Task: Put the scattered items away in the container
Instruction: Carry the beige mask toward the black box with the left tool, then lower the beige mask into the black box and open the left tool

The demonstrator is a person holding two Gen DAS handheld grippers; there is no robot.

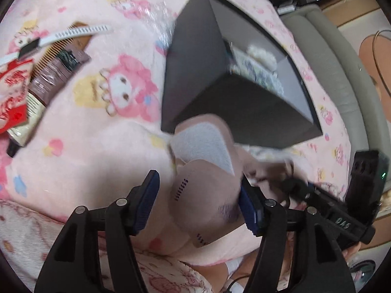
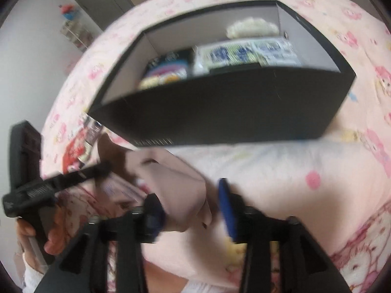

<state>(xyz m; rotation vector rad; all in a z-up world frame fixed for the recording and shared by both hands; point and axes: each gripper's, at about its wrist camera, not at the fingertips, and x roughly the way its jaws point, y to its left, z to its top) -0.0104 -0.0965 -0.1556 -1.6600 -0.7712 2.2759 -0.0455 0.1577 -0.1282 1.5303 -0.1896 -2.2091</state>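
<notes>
The left tongs stand wide, their blue pads either side of a pale pink fabric pouch with a white patch. One pad seems to brush the pouch's side, the other stands clear, so no grip shows.

The right tongs are also wide. The same pouch lies between their pads, close to the left pad; blur hides whether it touches.

The pouch rests on the pink cartoon-print blanket of the bed, just in front of the black container. The box sits toward the bed's far edge and already holds a printed packet, a fluffy white item and a dark packet.

Well to the left on the blanket lie a white-strapped watch, a comb, a brown packet and a red envelope.
</notes>
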